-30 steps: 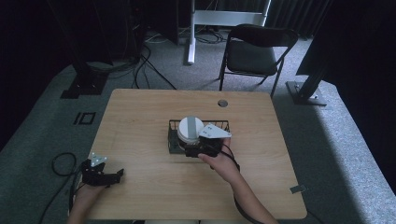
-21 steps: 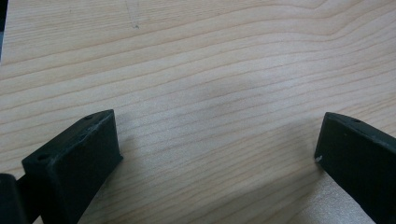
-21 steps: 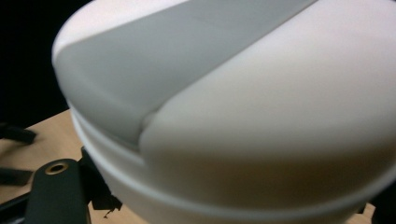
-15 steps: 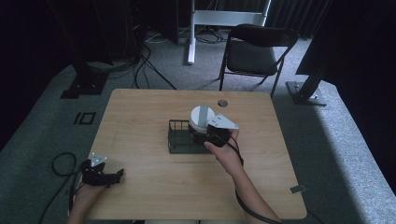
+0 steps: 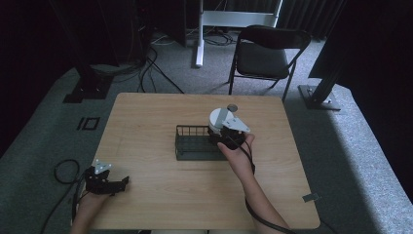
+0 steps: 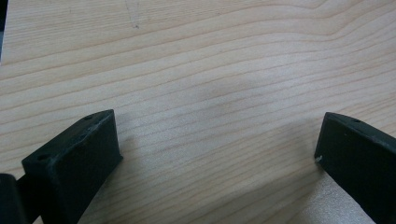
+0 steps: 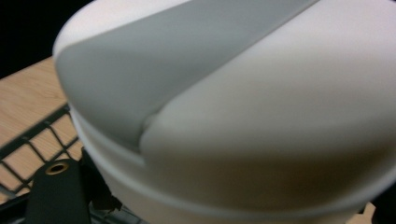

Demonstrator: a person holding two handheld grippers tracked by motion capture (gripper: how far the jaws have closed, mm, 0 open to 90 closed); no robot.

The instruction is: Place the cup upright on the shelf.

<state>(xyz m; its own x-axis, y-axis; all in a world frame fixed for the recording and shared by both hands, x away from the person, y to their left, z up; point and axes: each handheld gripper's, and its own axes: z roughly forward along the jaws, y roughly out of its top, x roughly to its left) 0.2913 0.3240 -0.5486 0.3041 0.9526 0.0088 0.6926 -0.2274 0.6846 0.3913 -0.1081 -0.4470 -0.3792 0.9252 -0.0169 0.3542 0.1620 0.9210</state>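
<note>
A white round container (image 5: 219, 118) with a grey band across its lid is held at the right end of a dark wire basket (image 5: 195, 145) in the middle of the table. My right gripper (image 5: 223, 129) is shut on it from the near side. In the right gripper view the container (image 7: 243, 116) looms close, with one black fingertip (image 7: 56, 191) at its lower left and basket wire (image 7: 32, 140) behind. My left gripper (image 5: 119, 184) rests at the table's near left corner, open. Its fingers (image 6: 74, 163) stand wide apart over bare wood.
The wooden table (image 5: 146, 122) has a small dark round disc (image 5: 232, 107) just beyond the container. A folding chair (image 5: 268, 53) stands behind the far edge, and cables trail on the floor at the left (image 5: 63, 170).
My right gripper has carried the white container to the right and farther away, from over the basket's middle to its right end. The left gripper has stayed put.
</note>
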